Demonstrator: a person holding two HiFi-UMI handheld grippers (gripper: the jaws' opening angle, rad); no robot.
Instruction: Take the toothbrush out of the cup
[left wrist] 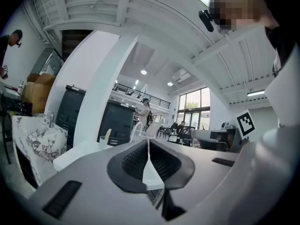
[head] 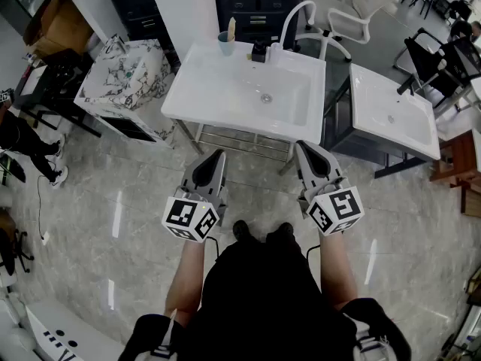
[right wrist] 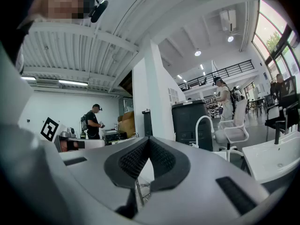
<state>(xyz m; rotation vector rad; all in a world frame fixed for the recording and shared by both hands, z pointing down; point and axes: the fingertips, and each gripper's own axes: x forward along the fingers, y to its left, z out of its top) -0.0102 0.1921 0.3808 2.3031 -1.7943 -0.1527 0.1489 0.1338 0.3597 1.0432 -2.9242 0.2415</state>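
Observation:
A light blue cup stands at the back left corner of the white sink, with a pale toothbrush upright in it. The left gripper view shows the cup and toothbrush small and far off, left of the jaws. My left gripper and right gripper are held side by side in front of the sink, well short of the cup and pointing level toward it. Both are shut with nothing between the pads, the left and the right alike.
A curved white faucet rises at the sink's back right. A second white basin stands to the right, and a marble-patterned cabinet to the left. Office chairs stand behind. A person is at the far left.

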